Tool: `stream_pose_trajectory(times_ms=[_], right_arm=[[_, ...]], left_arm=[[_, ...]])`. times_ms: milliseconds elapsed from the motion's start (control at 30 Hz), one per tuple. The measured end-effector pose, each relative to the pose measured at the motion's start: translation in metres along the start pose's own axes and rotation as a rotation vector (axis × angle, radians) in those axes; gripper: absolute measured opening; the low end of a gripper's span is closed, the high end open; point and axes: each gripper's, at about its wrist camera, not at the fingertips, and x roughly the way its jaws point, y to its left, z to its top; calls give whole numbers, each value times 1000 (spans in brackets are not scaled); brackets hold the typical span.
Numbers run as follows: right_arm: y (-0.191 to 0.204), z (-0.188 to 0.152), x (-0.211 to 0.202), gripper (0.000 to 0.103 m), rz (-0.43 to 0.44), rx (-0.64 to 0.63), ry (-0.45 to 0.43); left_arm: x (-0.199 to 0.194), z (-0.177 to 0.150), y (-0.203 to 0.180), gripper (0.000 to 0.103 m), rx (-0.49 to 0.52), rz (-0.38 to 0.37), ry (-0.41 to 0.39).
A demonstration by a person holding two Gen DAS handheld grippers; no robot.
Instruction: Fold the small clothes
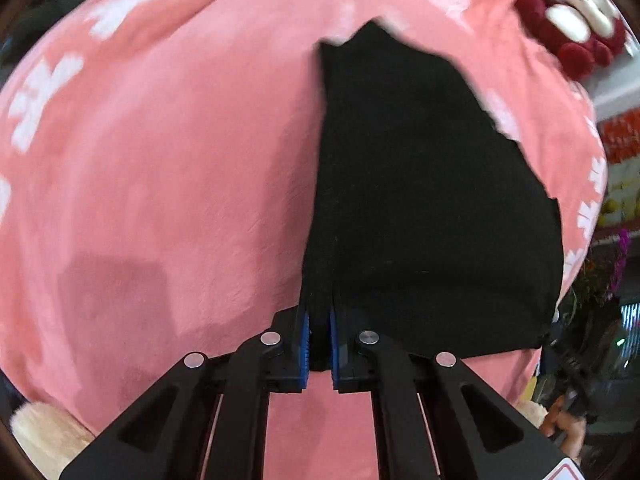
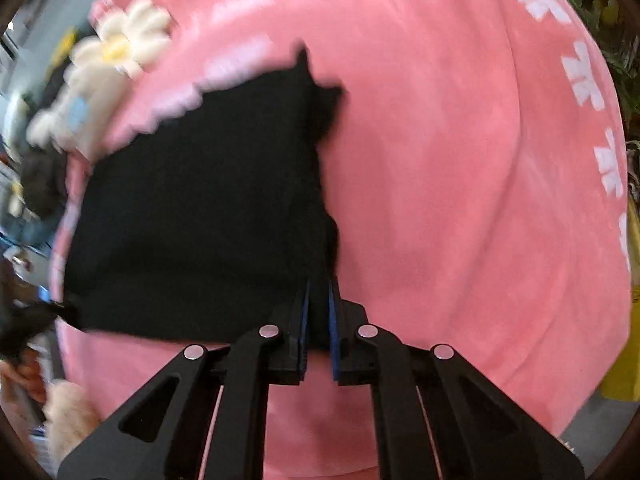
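I hold a two-finger gripper in each hand, and both are clamped on the same small black garment (image 1: 420,200), which lies on a pink blanket (image 1: 160,160) printed with white snowflake-like marks.

From my left wrist camera, my left gripper (image 1: 319,342) has its blue-padded fingers (image 1: 305,344) closed on the near left corner of the black cloth. The fabric bunches into a narrow pleat between the pads. From there the garment spreads away and to the right, its far edge ragged and blurred against the pink. A red and white plush toy (image 1: 572,28) sits at the far right edge of the blanket. A pale fluffy thing (image 1: 44,432) shows at the near left edge.

From my right wrist camera, my right gripper (image 2: 318,332) is likewise pressed together on the near right corner of the black garment (image 2: 200,208), with cloth pinched between its blue pads (image 2: 333,332). The garment spreads away and to the left, ending in a small pointed peak at its far right corner. A cream plush daisy (image 2: 124,40) lies at the far left edge of the pink blanket (image 2: 460,160), with a pale plush toy (image 2: 76,116) just beside it. The far parts of both views are blurred.
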Motion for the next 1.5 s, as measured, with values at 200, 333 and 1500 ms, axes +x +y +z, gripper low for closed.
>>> stream_pose_trajectory(times_ms=[200,333,1500], right_arm=[[-3,3,-28,57,85,57,-81],[13,5,-4,68,129,29,-39],[177,120,43,12,48,-298,-56]], left_arm=[[-12,-4,1,61,-22,0,-30],[-3,-10,5,65,-33,-30,-5],[53,112,-130,49,290,288,-68]])
